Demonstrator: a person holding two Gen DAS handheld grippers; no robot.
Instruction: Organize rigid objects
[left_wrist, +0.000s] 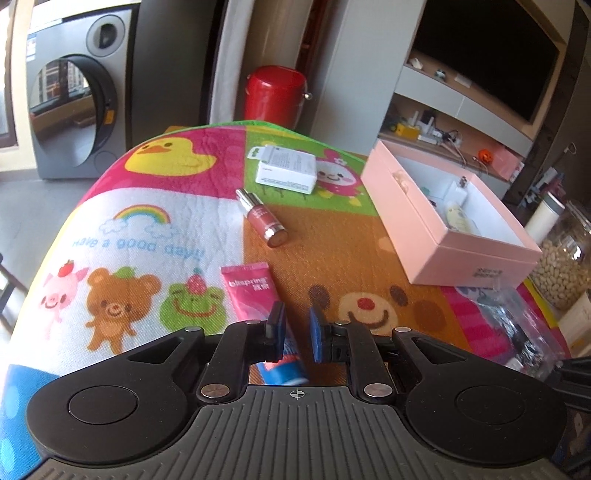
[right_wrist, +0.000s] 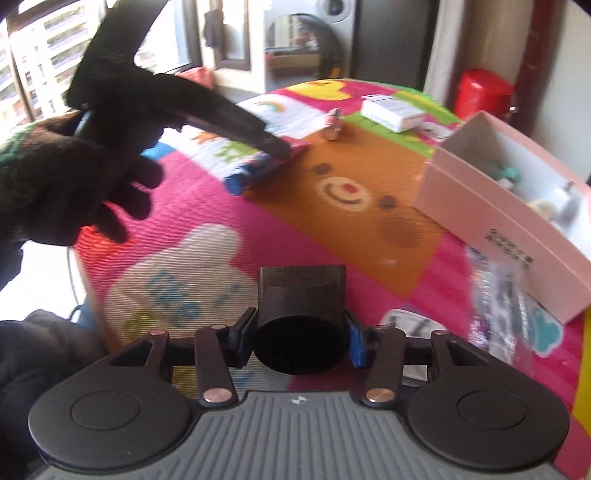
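The left hand-held gripper (left_wrist: 295, 334) was seen with its blue-padded jaws drawn nearly together just above a pink and blue tube (left_wrist: 255, 295), which lay on the cartoon-printed mat (left_wrist: 147, 221) covering the counter. The tube's blue cap end was under the jaws, its pink crimped end pointing away; whether the pads pressed on it could not be told. In the right wrist view the same gripper (right_wrist: 280, 149) was held by a dark-gloved hand (right_wrist: 74, 184), its tip down at the tube (right_wrist: 258, 168).

Beyond the left hand-held gripper, straight ahead, a small reddish serum bottle (left_wrist: 264, 218) with silver trim lay on its side, and farther still a white carton (left_wrist: 288, 170) was lying flat. Ahead and to the right of it, an open pink box (left_wrist: 461, 258) stood on the mat, a pale bottle and other small items inside. A clear plastic bag (left_wrist: 513, 317) lay close to the right of the jaws.

The right hand-held gripper (right_wrist: 301, 334) was clamped on a dark cylindrical container (right_wrist: 301, 317), gripped on both sides by the pads. The pink box (right_wrist: 498, 221) stood ahead and to its right, well apart.
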